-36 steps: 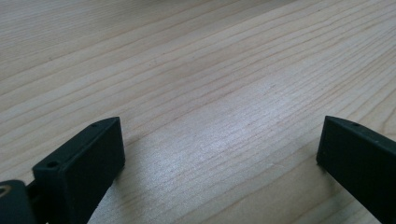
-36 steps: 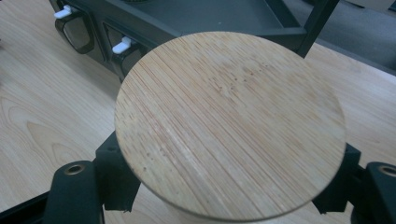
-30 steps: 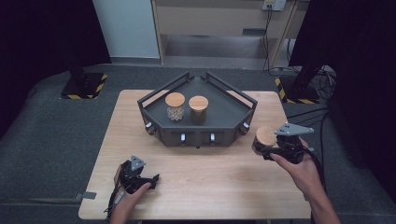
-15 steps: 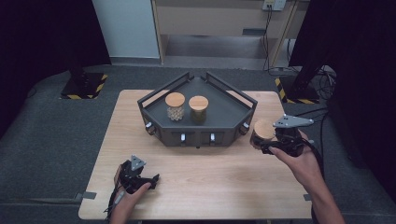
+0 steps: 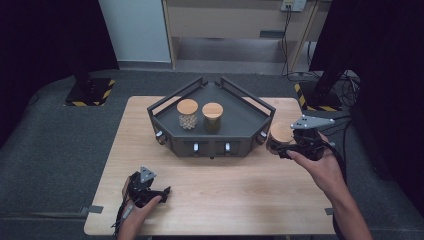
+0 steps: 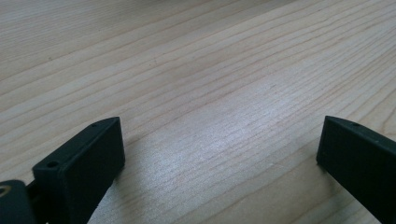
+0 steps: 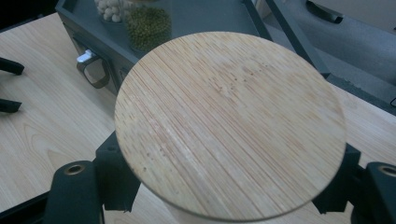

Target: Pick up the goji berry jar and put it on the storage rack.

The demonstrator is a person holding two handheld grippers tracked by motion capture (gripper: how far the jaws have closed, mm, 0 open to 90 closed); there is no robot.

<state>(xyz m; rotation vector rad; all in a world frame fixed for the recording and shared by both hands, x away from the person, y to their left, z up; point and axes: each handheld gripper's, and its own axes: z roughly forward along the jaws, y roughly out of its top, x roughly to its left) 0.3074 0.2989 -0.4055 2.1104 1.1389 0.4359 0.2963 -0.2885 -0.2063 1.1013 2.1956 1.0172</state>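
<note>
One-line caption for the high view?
Right gripper holds a wooden-lidded jar beside the dark tray; left gripper rests open.

Pale wooden table [image 5: 240, 190] bearing a dark angular tray [image 5: 250, 131] at the back

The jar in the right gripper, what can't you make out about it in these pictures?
- Contents of the held jar: in the right gripper view its wooden lid covers the body; too small in the high view.
- Whether it clears the table: lid and right gripper hide its base.
</note>
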